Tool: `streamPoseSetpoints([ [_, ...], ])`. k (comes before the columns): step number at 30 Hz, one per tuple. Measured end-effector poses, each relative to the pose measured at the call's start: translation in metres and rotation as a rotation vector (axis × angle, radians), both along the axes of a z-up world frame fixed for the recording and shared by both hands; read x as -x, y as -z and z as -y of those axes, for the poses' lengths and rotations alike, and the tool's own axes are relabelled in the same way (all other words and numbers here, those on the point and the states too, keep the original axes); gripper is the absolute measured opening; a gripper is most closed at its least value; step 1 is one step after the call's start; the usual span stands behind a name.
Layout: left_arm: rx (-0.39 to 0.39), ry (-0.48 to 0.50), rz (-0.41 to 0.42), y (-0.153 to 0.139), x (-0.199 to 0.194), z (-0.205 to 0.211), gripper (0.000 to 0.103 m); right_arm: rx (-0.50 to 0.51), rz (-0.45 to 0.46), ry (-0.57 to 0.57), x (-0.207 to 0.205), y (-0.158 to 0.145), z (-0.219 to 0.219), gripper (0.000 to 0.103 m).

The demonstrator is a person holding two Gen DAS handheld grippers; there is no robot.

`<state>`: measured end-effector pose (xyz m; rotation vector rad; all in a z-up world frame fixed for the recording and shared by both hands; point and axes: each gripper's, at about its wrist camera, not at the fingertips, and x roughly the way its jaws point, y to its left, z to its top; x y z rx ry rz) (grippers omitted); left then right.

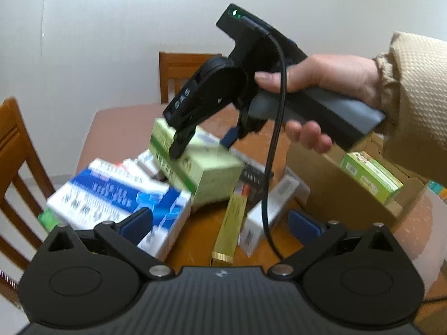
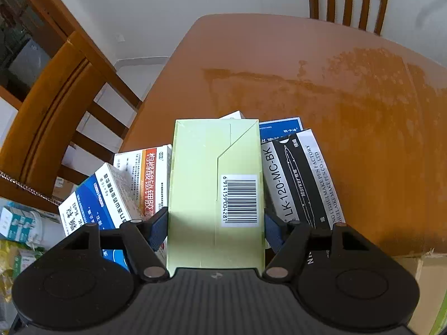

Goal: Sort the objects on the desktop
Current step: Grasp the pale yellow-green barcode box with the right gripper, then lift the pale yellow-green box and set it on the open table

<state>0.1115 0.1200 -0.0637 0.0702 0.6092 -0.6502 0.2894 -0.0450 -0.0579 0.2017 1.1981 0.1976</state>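
While the right claw (image 2: 216,230) is clamping a pale green box (image 2: 216,195) between its blue pads, it is holding that box tilted in the air over a heap of cartons on the orange-brown worktop (image 2: 321,83). The right wrist view is showing the box's underside with a white barcode label, and the pads are pressing on its two long sides. In the left wrist view the same green box (image 1: 195,164) is hanging from the right claw (image 1: 201,142), with a hand (image 1: 329,81) in a beige sleeve (image 1: 416,97) gripping the grey handle and a black cable trailing down from the tool.

Beneath the box, a blue and white medicine box (image 1: 117,198) is lying at the left of the heap, a black and white marker box (image 2: 299,178) at the right, and a long yellow box (image 1: 232,223) is leaning toward the near edge. A white box with an orange stripe (image 2: 148,178) is sitting just beside the green one.

At the right, an open cardboard carton (image 1: 329,178) is standing at the worktop's edge, and a smaller green box (image 1: 371,176) is lying inside it.

The left claw (image 1: 220,220) is standing apart with nothing between its pads, hovering above the heap. Wooden chairs (image 2: 56,106) are standing around the worktop.
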Motion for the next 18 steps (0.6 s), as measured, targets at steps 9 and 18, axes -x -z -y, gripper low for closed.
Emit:
streamPoseSetpoints([
  [9, 0.000, 0.045, -0.026, 0.008, -0.029, 0.022, 0.103, -0.128, -0.022, 0.052, 0.010, -0.002, 0.024, 0.073],
  [18, -0.009, 0.118, -0.014, 0.004, -0.010, 0.027, 0.103, -0.198, -0.036, 0.051, 0.027, -0.008, 0.040, 0.073],
])
